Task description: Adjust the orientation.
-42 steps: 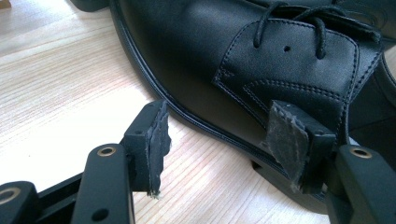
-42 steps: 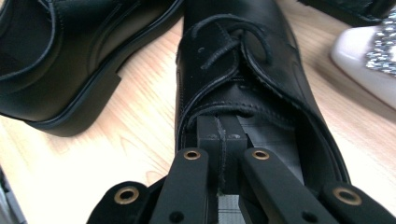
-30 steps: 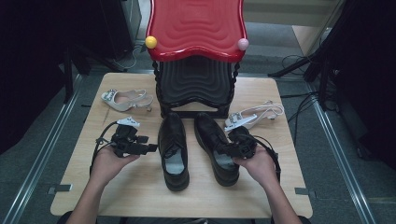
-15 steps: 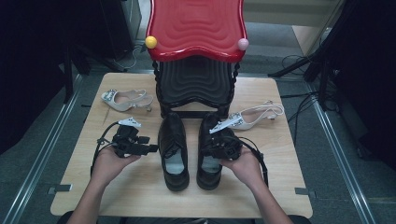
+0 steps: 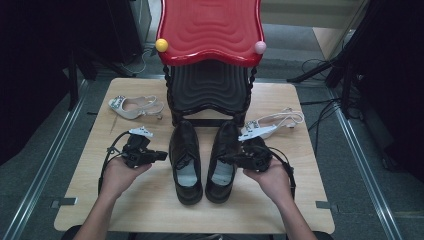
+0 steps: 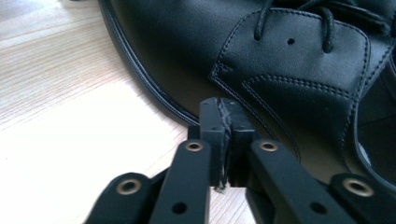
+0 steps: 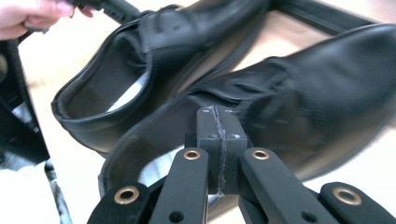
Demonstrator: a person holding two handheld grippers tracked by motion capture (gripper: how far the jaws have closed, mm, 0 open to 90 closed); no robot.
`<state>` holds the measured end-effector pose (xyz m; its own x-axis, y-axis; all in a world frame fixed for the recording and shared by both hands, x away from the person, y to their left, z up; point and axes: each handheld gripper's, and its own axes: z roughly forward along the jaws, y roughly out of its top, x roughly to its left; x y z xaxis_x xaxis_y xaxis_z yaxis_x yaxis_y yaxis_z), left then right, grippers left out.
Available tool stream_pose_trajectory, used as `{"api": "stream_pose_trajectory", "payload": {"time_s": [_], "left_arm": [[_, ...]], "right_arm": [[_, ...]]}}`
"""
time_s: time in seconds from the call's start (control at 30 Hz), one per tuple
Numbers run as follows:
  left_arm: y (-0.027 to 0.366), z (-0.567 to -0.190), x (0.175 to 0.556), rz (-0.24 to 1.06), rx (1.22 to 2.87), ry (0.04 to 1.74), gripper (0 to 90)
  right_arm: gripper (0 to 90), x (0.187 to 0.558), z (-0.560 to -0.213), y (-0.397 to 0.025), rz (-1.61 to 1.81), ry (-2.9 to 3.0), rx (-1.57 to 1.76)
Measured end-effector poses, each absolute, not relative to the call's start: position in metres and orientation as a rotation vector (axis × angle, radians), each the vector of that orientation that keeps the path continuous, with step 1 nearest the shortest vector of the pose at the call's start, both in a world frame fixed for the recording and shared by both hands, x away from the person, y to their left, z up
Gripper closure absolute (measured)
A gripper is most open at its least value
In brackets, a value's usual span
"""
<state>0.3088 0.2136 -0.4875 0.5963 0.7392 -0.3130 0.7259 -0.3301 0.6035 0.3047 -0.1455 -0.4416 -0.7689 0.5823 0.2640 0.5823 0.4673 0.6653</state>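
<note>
1. A pale slingback heel [image 5: 134,106] with a sparkly toe lies on its side at the far left of the light wood-grain worktop [image 5: 150,210].
2. The left claw [image 5: 159,155] sits just beside the left black shoe [image 5: 185,160]; in the left gripper view its two black jaws are pressed flat together with nothing between them, tips right against the shoe's welt.
3. The left black shoe is smooth, glossy leather with stitched panels and thin laces, toe pointing toward the stand.
4. A stand [image 5: 210,85] with a rippled red top [image 5: 210,30] and a ribbed black lower shelf rises at the back centre.
5. The right black shoe [image 5: 223,160] stands parallel, just beside its mate.
6. The right claw [image 5: 226,159] meets this shoe's side at the opening; its jaws are closed tight, pad against pad, gripping nothing.
7. A white strappy sandal [image 5: 272,125] lies at the far right.
</note>
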Motion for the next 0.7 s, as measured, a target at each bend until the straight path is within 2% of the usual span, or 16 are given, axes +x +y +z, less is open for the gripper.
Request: {"api": "stream_pose_trajectory", "payload": {"time_s": [0.27,0.7], "left_arm": [[0.212,-0.501,0.320,0.005,2.118,1.188,89.9],[0.207,-0.517,0.331,-0.045,2.143,1.217,89.9]], "right_arm": [[90.0,0.313,-0.460,-0.175,1.157,2.589,1.222],[90.0,0.322,-0.498,-0.173,0.993,2.618,1.327]]}}
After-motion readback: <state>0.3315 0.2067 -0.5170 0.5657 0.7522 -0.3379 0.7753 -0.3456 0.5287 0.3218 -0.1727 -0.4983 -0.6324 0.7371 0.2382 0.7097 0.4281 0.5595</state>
